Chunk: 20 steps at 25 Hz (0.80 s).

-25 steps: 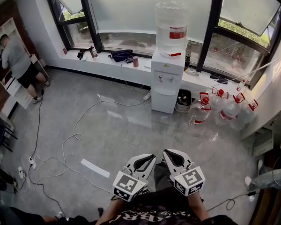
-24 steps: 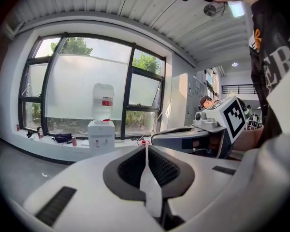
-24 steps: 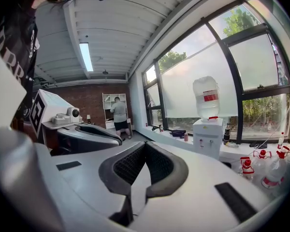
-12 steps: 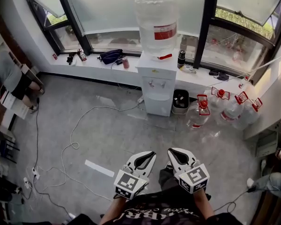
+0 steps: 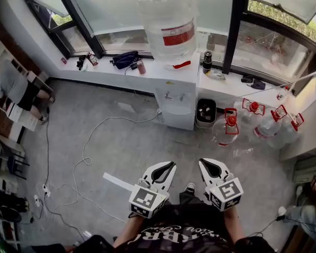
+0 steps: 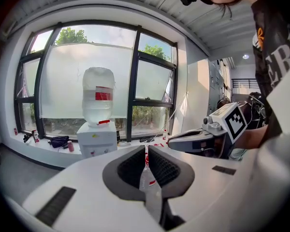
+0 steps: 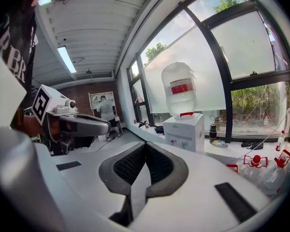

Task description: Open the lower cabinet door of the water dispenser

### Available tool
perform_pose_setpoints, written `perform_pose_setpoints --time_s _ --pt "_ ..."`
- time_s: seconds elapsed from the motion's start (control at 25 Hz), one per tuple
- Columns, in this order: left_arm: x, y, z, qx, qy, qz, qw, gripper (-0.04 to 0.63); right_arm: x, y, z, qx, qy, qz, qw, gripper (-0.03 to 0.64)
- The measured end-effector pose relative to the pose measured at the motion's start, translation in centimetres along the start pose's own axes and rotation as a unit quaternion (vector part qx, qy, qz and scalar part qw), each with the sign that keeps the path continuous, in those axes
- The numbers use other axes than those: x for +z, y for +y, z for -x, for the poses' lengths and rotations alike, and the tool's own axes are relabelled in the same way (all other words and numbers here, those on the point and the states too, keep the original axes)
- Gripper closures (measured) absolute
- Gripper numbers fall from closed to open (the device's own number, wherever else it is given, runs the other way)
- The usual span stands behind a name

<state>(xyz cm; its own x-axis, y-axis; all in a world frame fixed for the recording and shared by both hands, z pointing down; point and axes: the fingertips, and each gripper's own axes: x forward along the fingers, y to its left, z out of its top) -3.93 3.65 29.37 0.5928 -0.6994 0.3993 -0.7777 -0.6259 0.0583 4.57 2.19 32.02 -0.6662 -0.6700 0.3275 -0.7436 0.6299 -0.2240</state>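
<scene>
Both tongs level with each other at the wearer's front. Left tongs [image 5: 171, 165] closed to a thin slit and right tongs [image 5: 201, 162] pressed together, both empty. Water dispenser [image 5: 175, 101] at 12 o'clock against the window ledge [image 5: 121, 70], well apart from them; its lower cabinet door [image 5: 178, 119] is closed. Bare grey floor [image 5: 147, 152] lies between. Loose cable [image 5: 87, 152] runs at 10 o'clock. Spare bottles [image 5: 229, 128] crowd 1 o'clock, beside a bin [image 5: 206, 112]. A person [image 5: 13, 86] stands at the far 10 o'clock wall.
</scene>
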Motion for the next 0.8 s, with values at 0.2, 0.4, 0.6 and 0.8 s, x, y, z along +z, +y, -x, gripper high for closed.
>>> perform_pose_setpoints --time_s 0.2,0.4,0.6,0.8 --pt "1.0 -0.6 -1.9 -0.005 0.011 -0.013 0.9998 0.569 -0.2 -2.2 0.2 -0.005 -0.014 -0.019 1.000 0.606" --pt "1.0 -0.1 -3.4 -0.013 0.031 -0.030 0.9990 0.569 -1.0 -3.9 0.0 -0.023 -0.023 -0.042 0.999 0.606" --pt "1.4 1.4 -5.9 -0.036 0.038 -0.043 0.9977 0.569 -1.9 -6.1 -0.7 -0.053 -0.025 -0.063 0.996 0.606" --pt "2.4 3.9 -9.8 -0.066 0.038 -0.055 0.9955 0.569 -2.1 -9.6 -2.8 -0.095 -0.020 -0.077 0.992 0.606"
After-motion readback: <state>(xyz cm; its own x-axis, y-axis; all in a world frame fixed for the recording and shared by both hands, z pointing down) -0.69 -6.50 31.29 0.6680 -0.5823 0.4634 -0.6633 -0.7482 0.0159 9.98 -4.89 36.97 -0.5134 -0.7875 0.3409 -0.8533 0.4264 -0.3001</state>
